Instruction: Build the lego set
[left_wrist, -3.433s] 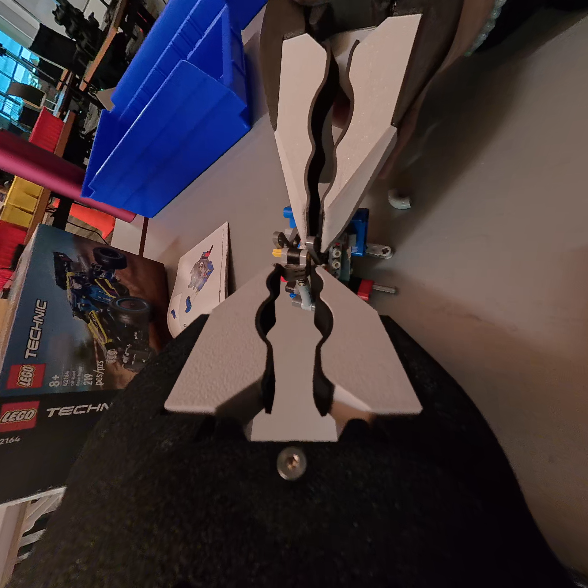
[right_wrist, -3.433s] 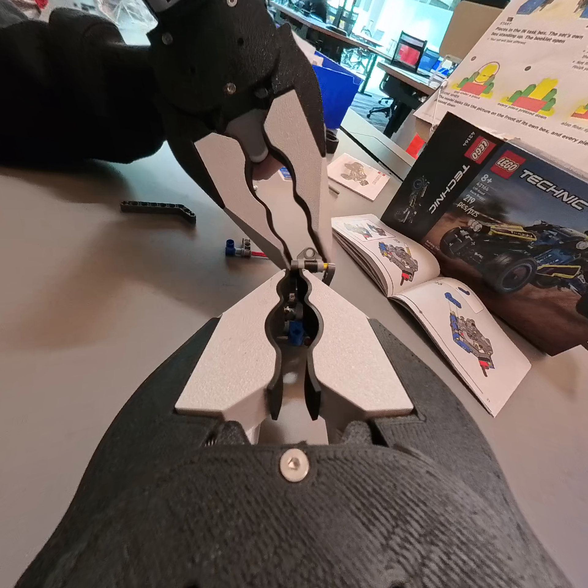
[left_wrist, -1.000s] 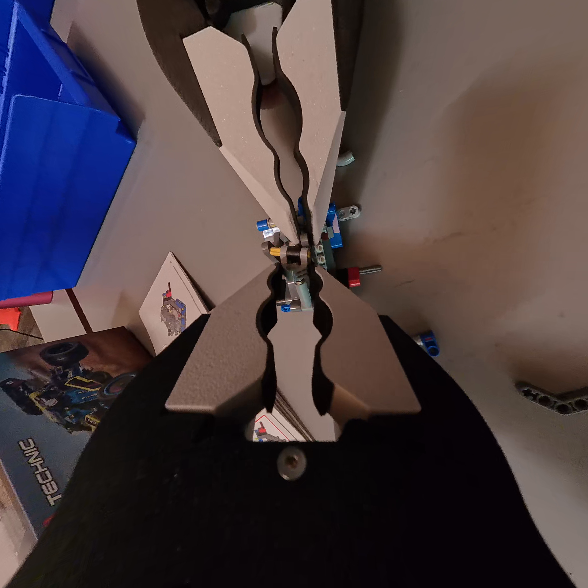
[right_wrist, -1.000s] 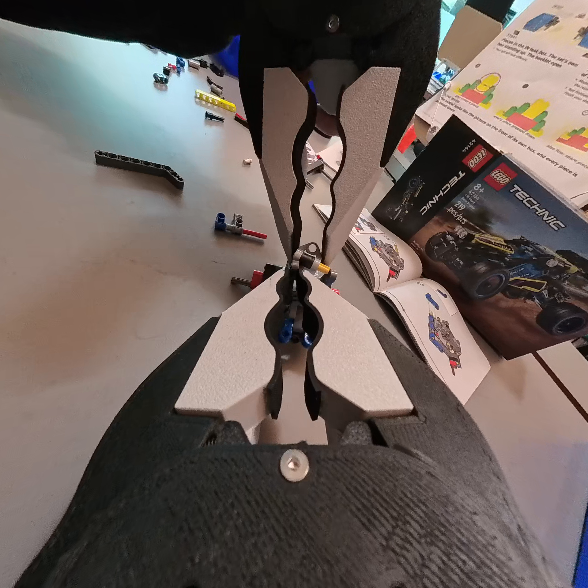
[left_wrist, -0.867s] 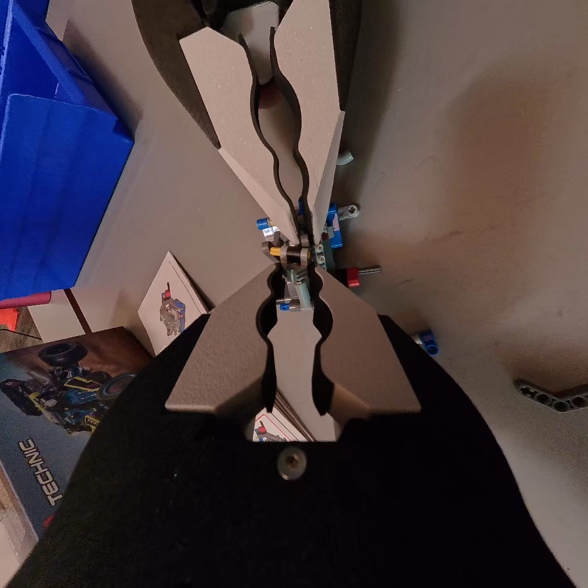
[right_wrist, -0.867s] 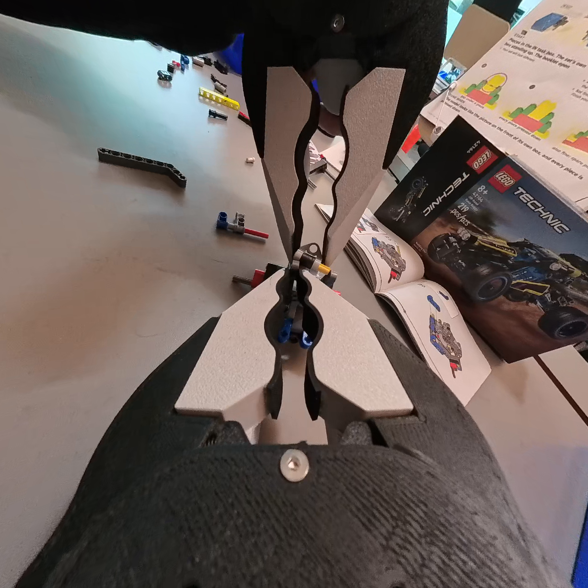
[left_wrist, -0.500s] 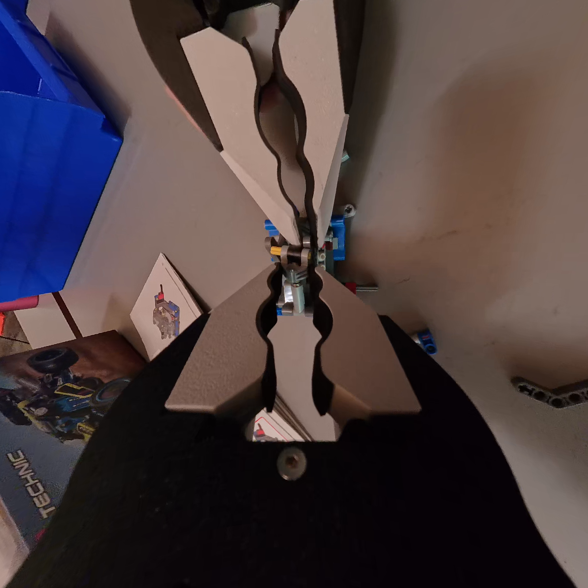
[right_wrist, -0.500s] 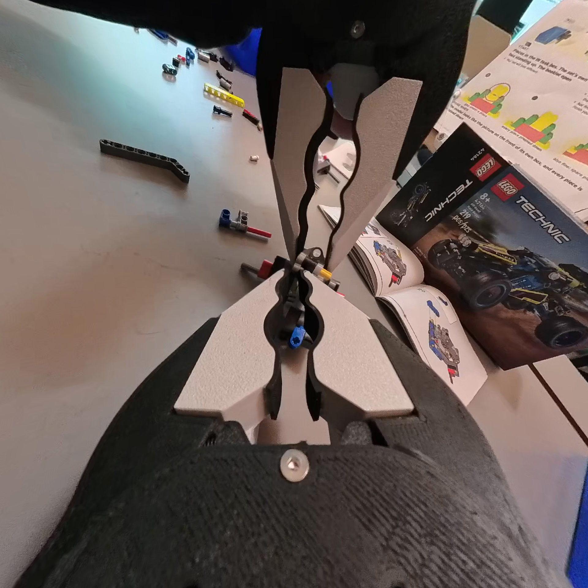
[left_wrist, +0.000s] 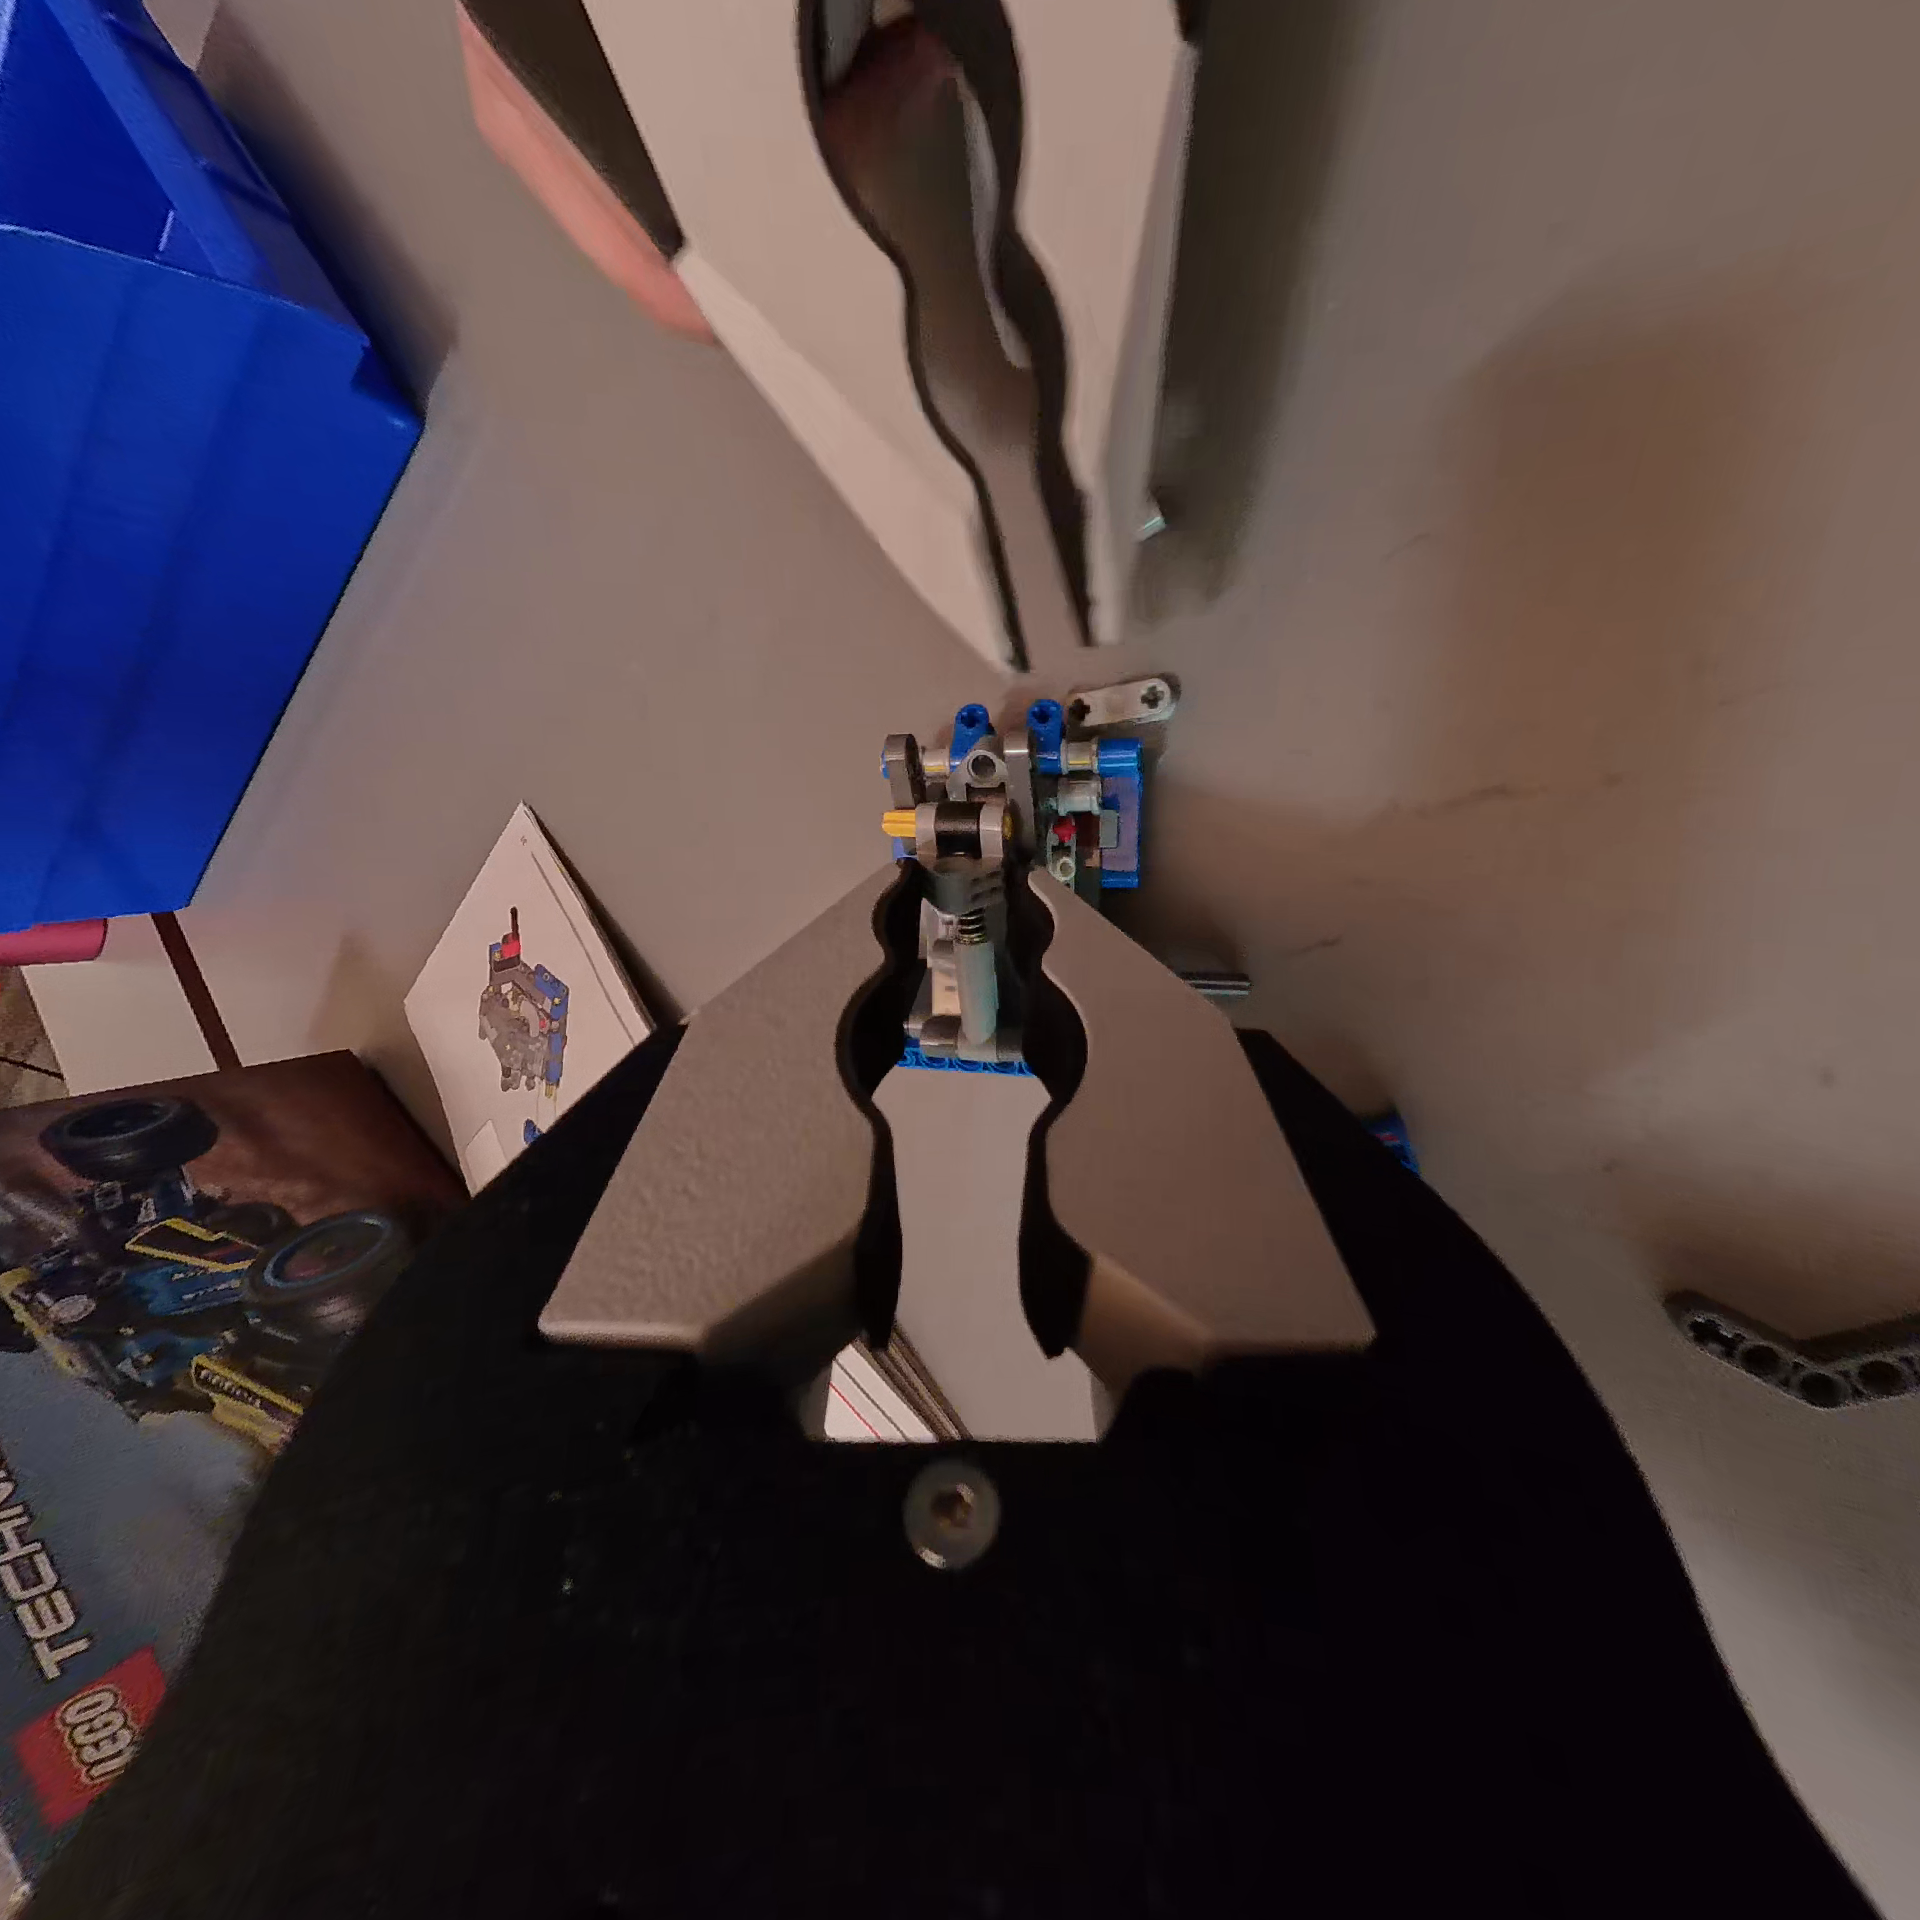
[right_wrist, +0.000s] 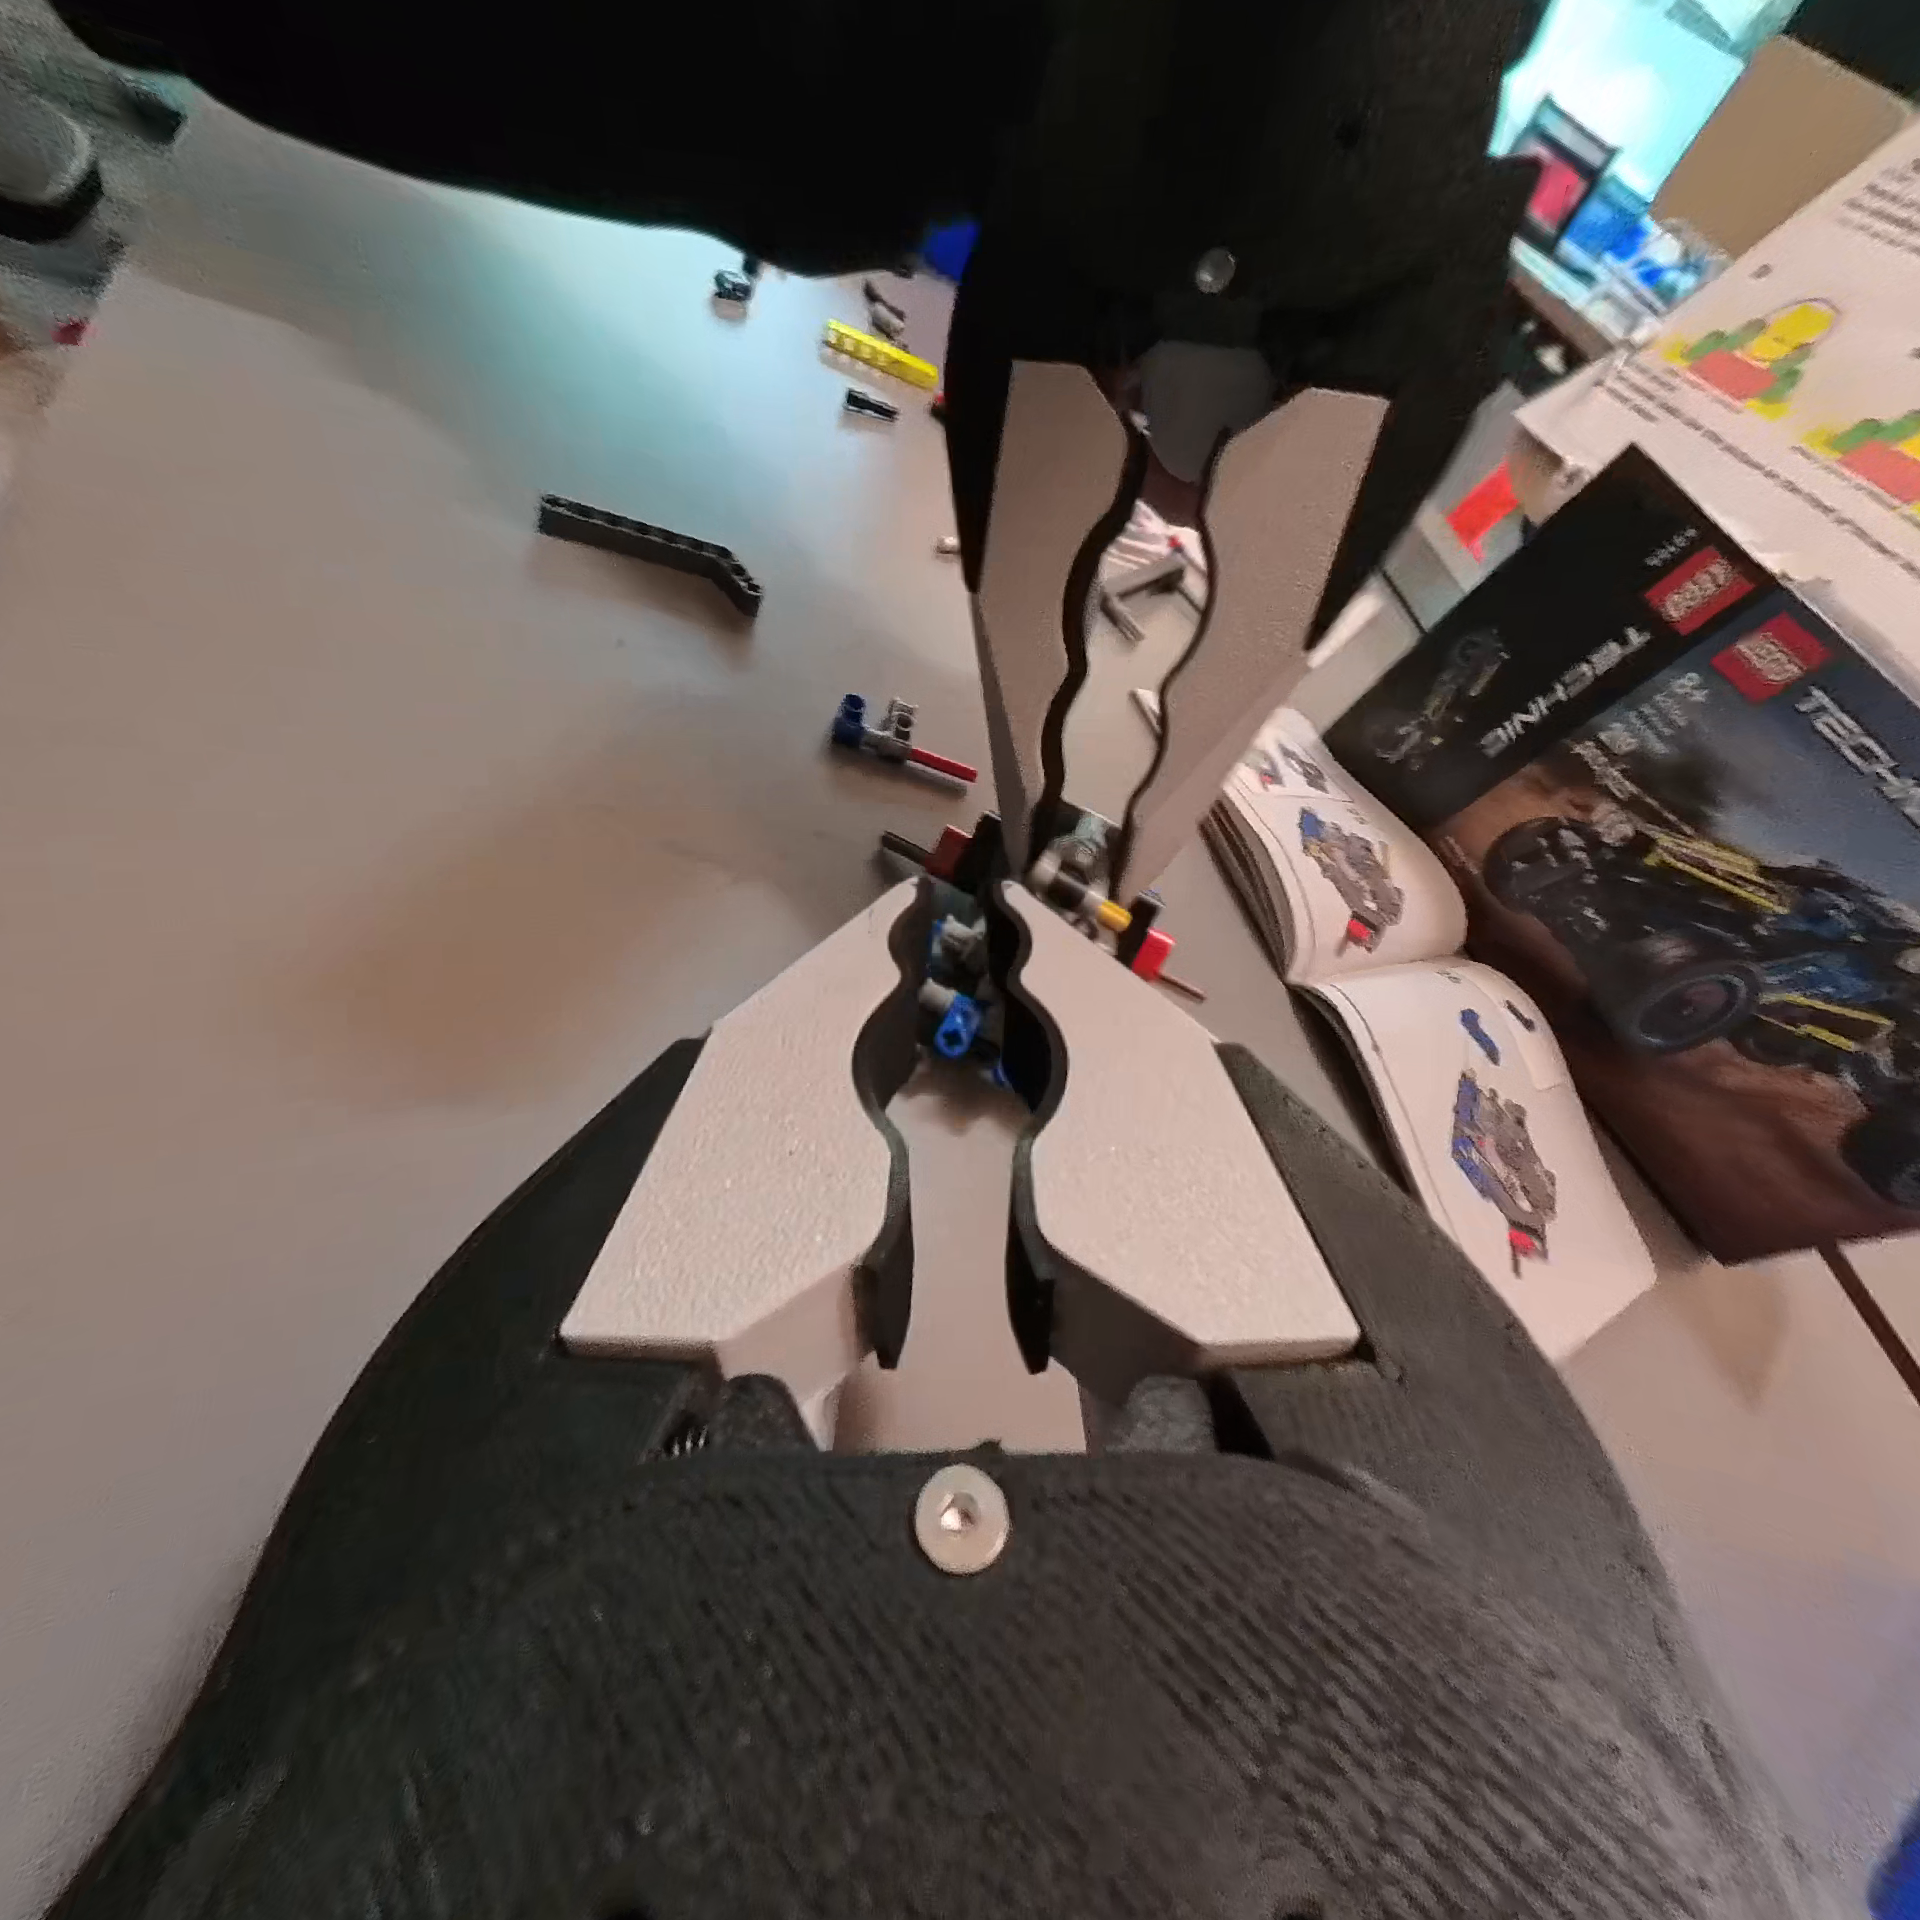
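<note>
Left tongs (left_wrist: 961, 894) clamp brick assembly (left_wrist: 1013, 805), right tongs (left_wrist: 1049, 649) beyond

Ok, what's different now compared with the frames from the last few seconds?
The right hand-held gripper has let go of the small grey-and-blue toy brick assembly and drawn back from it, jaws slightly apart and empty; a second ago its tips pinched the top. The left hand-held gripper still straddles the assembly's grey spring strut. The open instruction booklet and printed cardboard box remain on the grey table.

Both hand-held grippers (left_wrist: 961, 883) (right_wrist: 961, 904) tip to tip
</note>
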